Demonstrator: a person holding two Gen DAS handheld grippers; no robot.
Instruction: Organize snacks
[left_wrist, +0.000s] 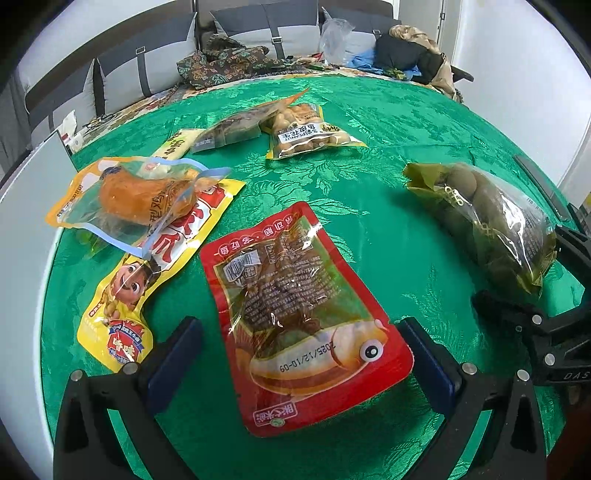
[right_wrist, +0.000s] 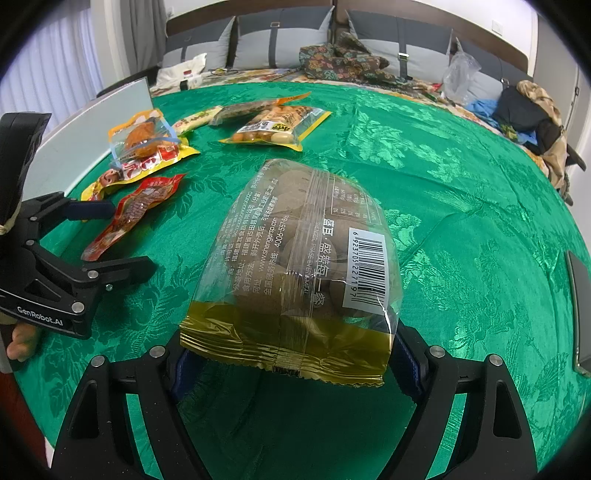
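A red fish-print snack packet (left_wrist: 295, 314) lies flat on the green tablecloth (left_wrist: 388, 122). My left gripper (left_wrist: 301, 354) stands open, one finger on each side of the packet's near half. A clear bag with olive-gold ends (right_wrist: 295, 251), holding brown round pieces, rests on the cloth. My right gripper (right_wrist: 295, 363) is open around its near sealed end, the blue pads (right_wrist: 408, 356) close against its sides. The left wrist view shows this bag (left_wrist: 487, 221) at the right with the right gripper's fingers (left_wrist: 495, 302) beside it. The right wrist view shows the red packet (right_wrist: 129, 218) inside the left gripper (right_wrist: 118, 236).
Further back lie a peanut packet (left_wrist: 310, 133), a dark clear packet (left_wrist: 229, 131), a pale yellow packet (left_wrist: 177, 144), an orange chicken packet (left_wrist: 140, 192) and a yellow cartoon packet (left_wrist: 125, 295). A dark flat device (right_wrist: 578, 310) sits near the table's right edge. A sofa with clothes stands behind.
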